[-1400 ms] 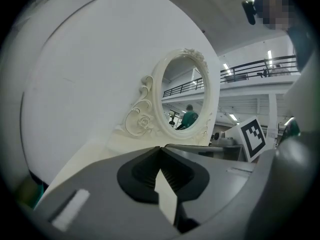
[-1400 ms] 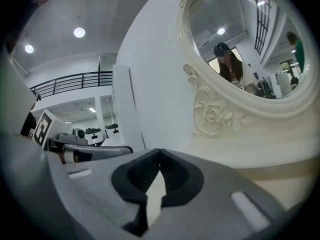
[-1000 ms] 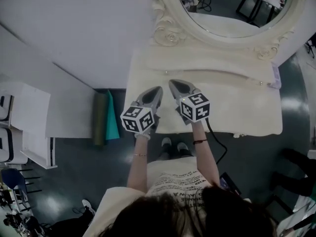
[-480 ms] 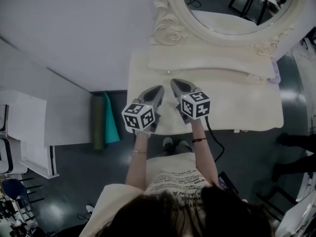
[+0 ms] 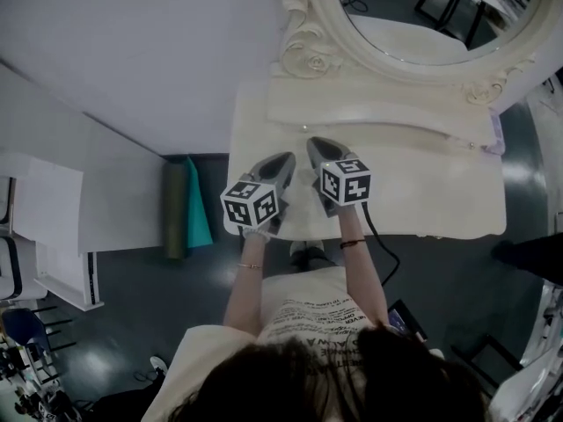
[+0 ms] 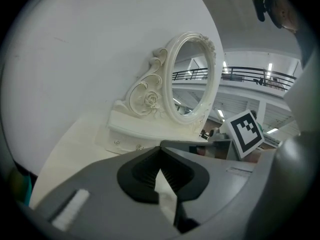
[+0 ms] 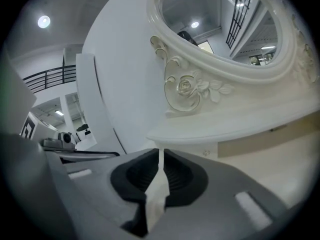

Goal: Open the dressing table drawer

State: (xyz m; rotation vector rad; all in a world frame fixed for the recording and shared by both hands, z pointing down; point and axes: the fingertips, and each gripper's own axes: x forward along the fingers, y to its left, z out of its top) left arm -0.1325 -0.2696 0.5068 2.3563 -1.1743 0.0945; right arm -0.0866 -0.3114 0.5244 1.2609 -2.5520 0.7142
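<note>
Location: drawer (image 6: 127, 143) in raised tier under mirror (image 6: 192, 79), ahead of both grippers.
Handling: we judge it light, stiff, easy-sliding.
Grip: we take small knob (image 7: 206, 153), likely slippery.
left gripper (image 6: 160, 150): jaws together, empty.
right gripper (image 7: 161, 153): jaws just parting, slim gap, nothing between.

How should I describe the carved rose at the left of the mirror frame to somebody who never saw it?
Start at the cream dressing table and its oval mirror. Follow the mirror's frame down to its left foot, above the low drawer unit. There sits the carved rose: a round, layered flower, whereas the carving around it is curling scrolls and leaves.
</note>
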